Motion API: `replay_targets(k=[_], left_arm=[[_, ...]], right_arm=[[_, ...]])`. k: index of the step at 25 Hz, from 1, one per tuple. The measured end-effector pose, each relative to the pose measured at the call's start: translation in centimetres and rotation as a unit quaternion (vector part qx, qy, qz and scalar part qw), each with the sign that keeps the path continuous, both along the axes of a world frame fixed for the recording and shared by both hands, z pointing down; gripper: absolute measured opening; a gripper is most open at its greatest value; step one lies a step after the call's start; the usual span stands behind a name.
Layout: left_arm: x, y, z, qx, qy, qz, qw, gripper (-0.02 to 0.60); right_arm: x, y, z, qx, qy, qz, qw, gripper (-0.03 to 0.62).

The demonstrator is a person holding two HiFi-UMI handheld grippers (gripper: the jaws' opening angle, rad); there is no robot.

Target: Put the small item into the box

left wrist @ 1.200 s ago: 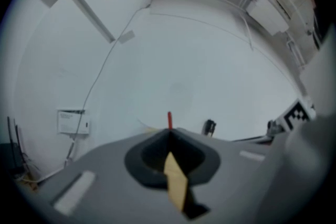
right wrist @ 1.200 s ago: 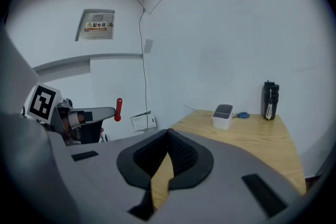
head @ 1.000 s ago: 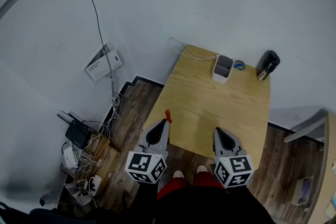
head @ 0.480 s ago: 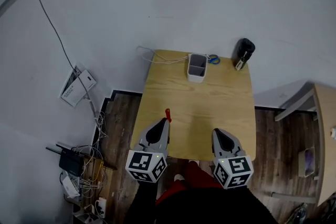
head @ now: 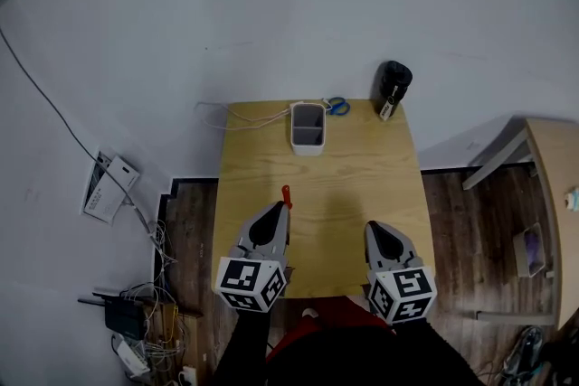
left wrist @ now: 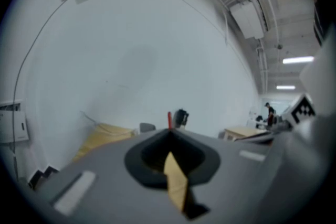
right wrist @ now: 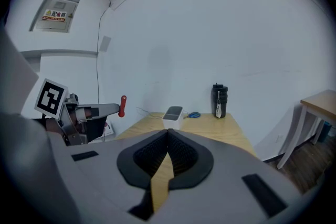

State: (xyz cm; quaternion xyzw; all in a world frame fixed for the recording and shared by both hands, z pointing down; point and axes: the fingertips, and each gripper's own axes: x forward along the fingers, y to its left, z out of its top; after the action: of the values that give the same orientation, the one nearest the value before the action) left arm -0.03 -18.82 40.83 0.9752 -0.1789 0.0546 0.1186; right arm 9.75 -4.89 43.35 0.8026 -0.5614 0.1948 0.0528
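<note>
wooden table (head: 317, 185) now sits square and centred in the head view. a second ago it lay skewed off to the right, with the floor cables filling the left. reads as the person turning and stepping in to face it. both grippers keep the same spot low in that view throughout, so the change is approach only, no manipulation yet.

left gripper (head: 282, 212): jaws clamped on the small red item (head: 287, 195). its tip pokes up past the jaw tips in the left gripper view (left wrist: 169, 119) and shows from the side in the right gripper view (right wrist: 123, 105). the grip looks unchanged.

right gripper (head: 372, 229): jaws together, nothing between them, only table showing through the wedge below.

white box (head: 308, 128) stands at the far edge of the table, open top, two compartments. blue scissors (head: 337, 107) lie just behind it, a black bottle (head: 392, 86) stands at the far right corner, and a white cable (head: 244, 117) trails off to the left.

the item is well short of the box, over the near half of the table. judgement: carry phase, line-up mostly done. the left arm needs a straight reach forward and a little right, then release above a compartment. the path looks clear. main risk: the item rides right at the jaw tips, so it could slip or catch the box rim.
</note>
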Motion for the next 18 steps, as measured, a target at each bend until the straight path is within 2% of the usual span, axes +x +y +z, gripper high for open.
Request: replay_targets(k=[18], left_arm=[[10.8,-6.4,1.7,0.009,-0.042,0.005,0.9991,0.003]], right_arm=[[8.8,-5.8,2.0,-0.009,-0.028,-0.004,1.000,0.008]])
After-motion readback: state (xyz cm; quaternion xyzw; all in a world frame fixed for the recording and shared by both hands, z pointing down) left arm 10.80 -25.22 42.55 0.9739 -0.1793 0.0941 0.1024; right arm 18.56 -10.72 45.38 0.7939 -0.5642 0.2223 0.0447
